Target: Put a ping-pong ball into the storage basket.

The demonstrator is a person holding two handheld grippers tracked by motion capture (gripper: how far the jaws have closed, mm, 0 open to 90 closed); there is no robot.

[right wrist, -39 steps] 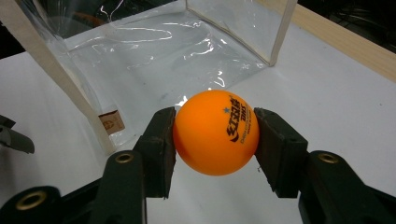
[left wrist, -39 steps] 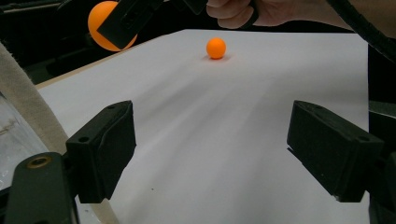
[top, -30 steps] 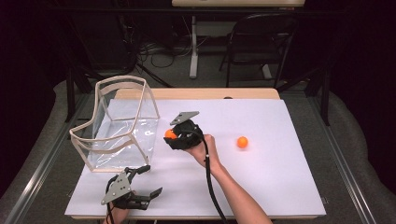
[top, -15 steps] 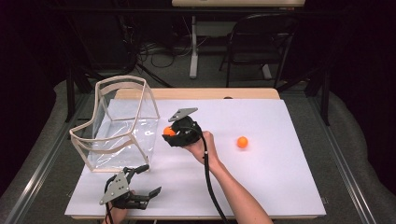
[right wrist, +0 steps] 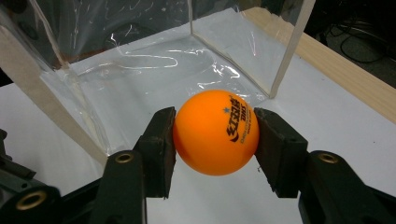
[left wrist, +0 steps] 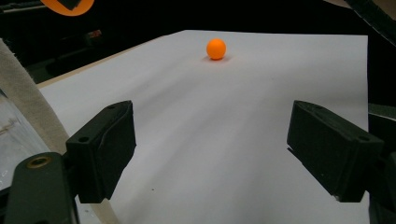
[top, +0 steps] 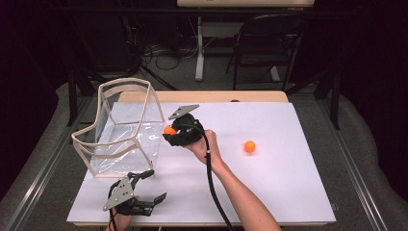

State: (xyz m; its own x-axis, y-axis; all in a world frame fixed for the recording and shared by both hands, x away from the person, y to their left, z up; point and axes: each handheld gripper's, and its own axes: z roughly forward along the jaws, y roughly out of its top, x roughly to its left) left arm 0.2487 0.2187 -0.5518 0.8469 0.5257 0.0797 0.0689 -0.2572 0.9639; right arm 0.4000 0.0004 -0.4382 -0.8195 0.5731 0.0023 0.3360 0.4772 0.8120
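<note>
An orange ping-pong ball [right wrist: 215,131] with printed marks sits clamped between the pads of my right gripper [right wrist: 214,140]. In the high view that gripper [top: 172,132] hovers above the white sheet, close to the right wall of a clear plastic bag [top: 126,126] with a pale rim, and the held ball [top: 169,130] peeks out on its left side. A second orange ball [top: 249,146] lies loose on the sheet to the right; the same loose ball [left wrist: 216,48] appears far ahead in the left gripper view. My left gripper [top: 146,186] rests open at the front edge, nothing between its jaws.
A white sheet [top: 288,187] covers the wooden table [top: 250,96]. Behind the table stand a dark chair [top: 269,43] and a white stand [top: 199,48] among floor cables. A black cable [top: 211,183] trails from the right gripper along the forearm.
The right gripper with its ball has edged slightly left toward the bag. The left gripper and the loose ball have stayed put.
</note>
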